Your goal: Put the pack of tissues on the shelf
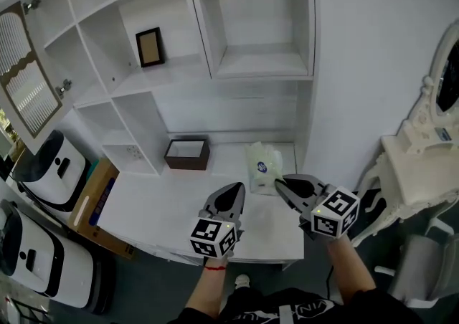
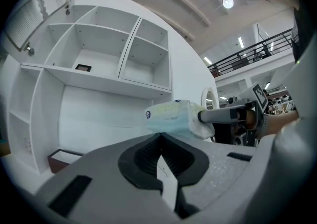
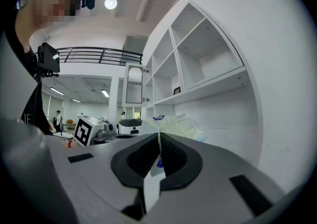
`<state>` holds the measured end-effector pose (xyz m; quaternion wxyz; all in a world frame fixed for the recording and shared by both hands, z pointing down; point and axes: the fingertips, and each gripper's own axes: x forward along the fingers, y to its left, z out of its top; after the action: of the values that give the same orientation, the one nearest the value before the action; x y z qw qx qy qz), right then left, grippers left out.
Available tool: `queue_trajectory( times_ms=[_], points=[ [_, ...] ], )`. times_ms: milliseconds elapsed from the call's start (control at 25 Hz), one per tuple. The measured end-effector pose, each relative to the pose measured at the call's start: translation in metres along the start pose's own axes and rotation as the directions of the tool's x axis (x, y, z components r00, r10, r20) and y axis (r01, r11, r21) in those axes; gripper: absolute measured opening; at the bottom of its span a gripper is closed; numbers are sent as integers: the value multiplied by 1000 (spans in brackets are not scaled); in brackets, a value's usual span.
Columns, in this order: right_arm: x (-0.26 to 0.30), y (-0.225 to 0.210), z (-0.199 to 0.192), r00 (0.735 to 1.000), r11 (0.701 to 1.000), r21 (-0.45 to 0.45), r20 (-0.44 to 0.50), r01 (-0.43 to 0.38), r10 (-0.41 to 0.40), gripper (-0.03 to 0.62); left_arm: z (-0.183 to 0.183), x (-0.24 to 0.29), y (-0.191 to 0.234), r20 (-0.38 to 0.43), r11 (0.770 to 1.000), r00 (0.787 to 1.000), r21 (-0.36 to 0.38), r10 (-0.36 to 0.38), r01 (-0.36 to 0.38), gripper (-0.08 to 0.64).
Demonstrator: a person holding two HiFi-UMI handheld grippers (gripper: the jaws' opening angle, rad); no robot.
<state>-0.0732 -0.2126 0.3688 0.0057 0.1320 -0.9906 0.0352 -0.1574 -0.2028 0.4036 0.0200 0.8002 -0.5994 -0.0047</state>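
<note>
Two grippers over the near part of the white counter (image 1: 165,204), each carried in a hand. Left gripper (image 1: 234,189): jaws pressed together on nothing, pointed away toward the back wall, parked just left of the load, likely to keep clear yet near enough to steady it. Right gripper (image 1: 281,183): jaws pinched on the thin wrapper edge at the right end of the pack of tissues (image 1: 263,163), leaving the soft body sticking out leftward and roughly level, ready to go in end-first. Apparently raised off the counter, judging by bare wall visible beneath it in the left gripper view; hard to confirm from above. Farther back and left of the pack, an open brown box (image 1: 186,153) against the wall. Above and beyond, the white shelf unit (image 1: 262,64): a wide empty compartment right over the pack, the probable target; a small picture frame (image 1: 149,46) in a cubby to the left. Next, by this reckoning, a lift up and away, done gently: some risk of slipping or drooping with a pinch on film alone.
</note>
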Motion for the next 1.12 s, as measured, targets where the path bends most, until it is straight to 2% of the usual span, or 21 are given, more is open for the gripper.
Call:
queue_trajectory(
  times_ms=[240, 560, 800, 1000, 1120],
  points=[
    [32, -24, 24, 999, 998, -36, 13, 43, -43, 3, 20, 33, 31, -10, 997, 997, 21, -71, 71, 5],
    [59, -34, 56, 994, 990, -96, 34, 102, -99, 3, 50, 59, 57, -8, 983, 985, 50, -174, 174, 5],
    [72, -38, 84, 986, 974, -156, 46, 167, -161, 3, 75, 75, 62, -9, 955, 962, 125, -271, 270, 5],
    [78, -36, 105, 979, 952, -231, 35, 202, -200, 3, 93, 78, 65, 4, 923, 933, 143, -361, 356, 5],
    [81, -38, 116, 975, 939, -261, 33, 222, -221, 3, 106, 82, 72, 25, 918, 927, 152, -374, 366, 5]
  ],
)
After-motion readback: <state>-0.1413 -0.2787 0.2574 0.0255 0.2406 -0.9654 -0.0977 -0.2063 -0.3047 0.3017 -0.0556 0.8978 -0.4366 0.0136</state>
